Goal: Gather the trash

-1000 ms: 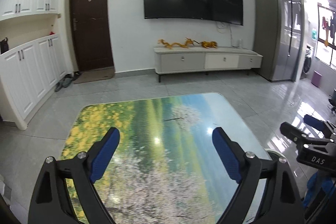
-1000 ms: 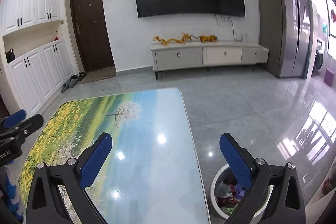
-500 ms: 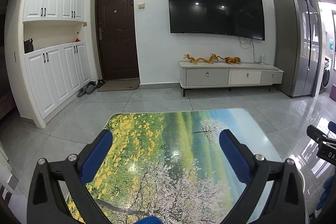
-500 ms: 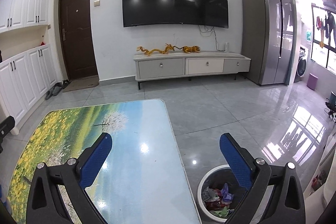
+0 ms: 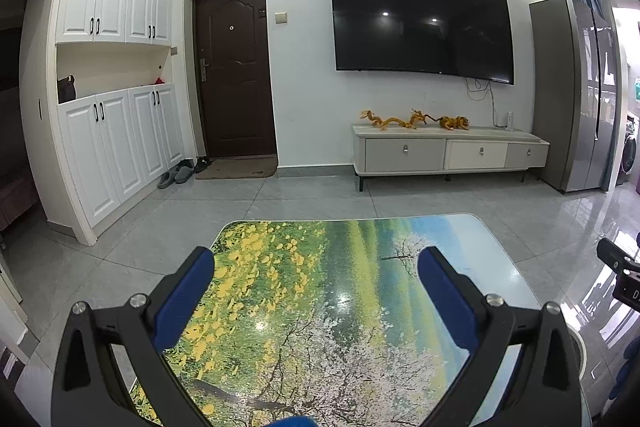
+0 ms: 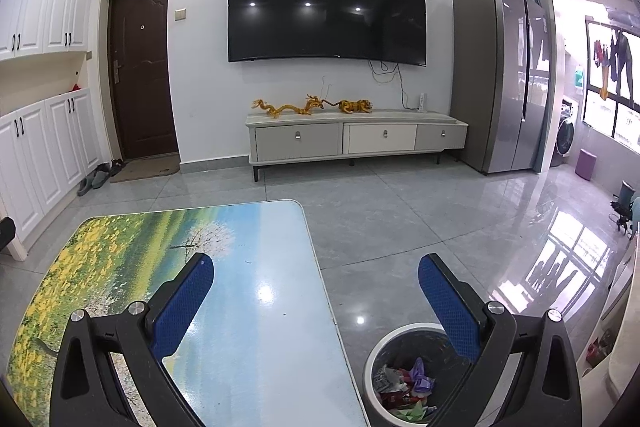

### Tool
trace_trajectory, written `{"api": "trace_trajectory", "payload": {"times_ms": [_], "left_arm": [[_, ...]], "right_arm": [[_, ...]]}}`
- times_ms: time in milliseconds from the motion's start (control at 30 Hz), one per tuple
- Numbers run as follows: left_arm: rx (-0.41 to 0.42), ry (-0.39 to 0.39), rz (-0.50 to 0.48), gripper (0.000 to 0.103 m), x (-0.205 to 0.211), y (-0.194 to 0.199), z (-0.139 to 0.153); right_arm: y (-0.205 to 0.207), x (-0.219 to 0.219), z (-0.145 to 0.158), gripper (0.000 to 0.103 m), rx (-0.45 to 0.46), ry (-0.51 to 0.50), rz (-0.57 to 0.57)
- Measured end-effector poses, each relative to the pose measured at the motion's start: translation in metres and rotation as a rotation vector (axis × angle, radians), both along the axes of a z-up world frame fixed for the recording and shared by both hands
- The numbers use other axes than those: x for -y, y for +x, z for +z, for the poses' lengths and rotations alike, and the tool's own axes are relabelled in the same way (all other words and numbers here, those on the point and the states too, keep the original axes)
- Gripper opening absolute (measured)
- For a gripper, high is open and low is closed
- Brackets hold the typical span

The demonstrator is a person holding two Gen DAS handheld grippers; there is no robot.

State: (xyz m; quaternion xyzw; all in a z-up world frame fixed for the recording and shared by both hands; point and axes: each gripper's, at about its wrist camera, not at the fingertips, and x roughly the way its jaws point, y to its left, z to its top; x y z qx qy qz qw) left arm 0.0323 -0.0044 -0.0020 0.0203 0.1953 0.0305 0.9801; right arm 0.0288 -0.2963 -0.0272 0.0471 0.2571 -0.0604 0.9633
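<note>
Table point(image 6: 256, 307) in foreground, on the floor point(image 6: 400, 227). Bin point(image 6: 378, 359) on the floor just right of the table's near right corner, wrappers point(image 6: 404, 383) inside. Television point(image 6: 326, 7) on the far wall, low cabinet point(image 6: 356, 135) beneath it bearing figurines point(image 6: 312, 105). Refrigerator point(image 6: 500, 79) right of the cabinet. Door point(image 6: 142, 67) left of the television, mat point(image 6: 146, 167) before it, slippers point(image 6: 94, 181) left of the mat, beside the cupboards point(image 6: 44, 131).

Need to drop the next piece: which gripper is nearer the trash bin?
Right. The right gripper hangs just beside the trash bin, its right finger over the rim. The left gripper is over the table, farther away.
</note>
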Motion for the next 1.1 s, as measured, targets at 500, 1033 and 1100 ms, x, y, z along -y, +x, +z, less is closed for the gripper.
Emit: {"api": "trace_trajectory", "payload": {"times_ms": [500, 1033, 1100], "left_arm": [[-0.013, 0.014, 0.008, 0.102, -0.0062, 0.0001, -0.005], [-0.023, 0.01, 0.026, 0.102, -0.0083, 0.0022, -0.0096], [-0.023, 0.01, 0.027, 0.102, -0.0098, 0.0021, -0.0097]], "right_arm": [[-0.0028, 0.0001, 0.0007, 0.103, 0.009, -0.03, -0.024], [-0.0046, 0.0003, 0.0006, 0.103, 0.023, -0.065, -0.044], [-0.0052, 0.0002, 0.0006, 0.103, 0.027, -0.071, -0.046]]}}
